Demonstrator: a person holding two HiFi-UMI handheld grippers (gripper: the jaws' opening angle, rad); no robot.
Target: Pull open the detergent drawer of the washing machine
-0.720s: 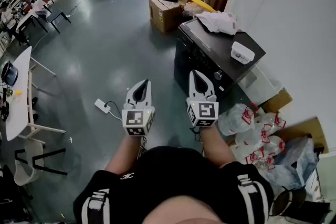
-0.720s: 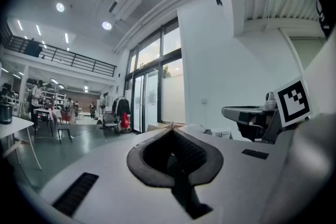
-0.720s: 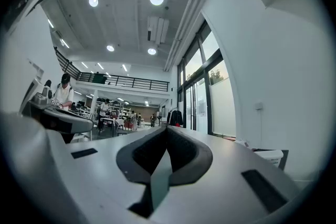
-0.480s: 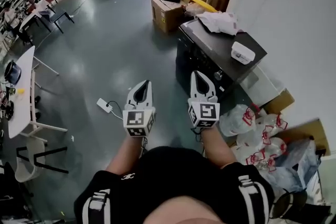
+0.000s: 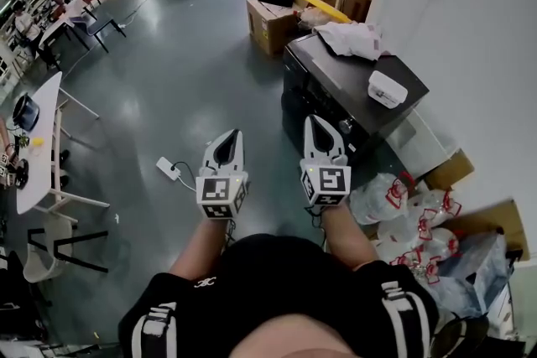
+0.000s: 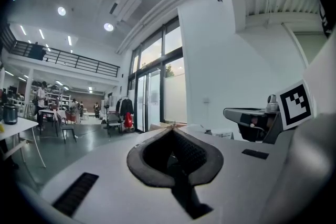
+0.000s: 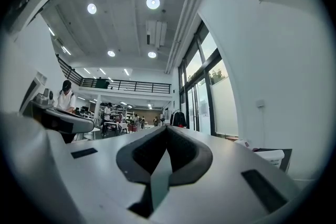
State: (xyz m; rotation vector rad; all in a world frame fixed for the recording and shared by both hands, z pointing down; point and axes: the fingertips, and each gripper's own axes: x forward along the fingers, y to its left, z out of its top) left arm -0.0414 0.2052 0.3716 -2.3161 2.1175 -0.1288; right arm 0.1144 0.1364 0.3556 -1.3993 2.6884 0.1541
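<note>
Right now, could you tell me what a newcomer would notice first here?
The left gripper and right gripper, both white, shut and empty, are held out mid-frame over the grey floor. Just beyond the right one stands the dark washing machine by the white wall, a crumpled cloth and a small white box on top.

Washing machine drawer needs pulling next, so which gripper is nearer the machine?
Right. The right gripper points at the washing machine, its tip just short of the front in the head view; the left gripper hangs over the floor to the machine's left.
</note>
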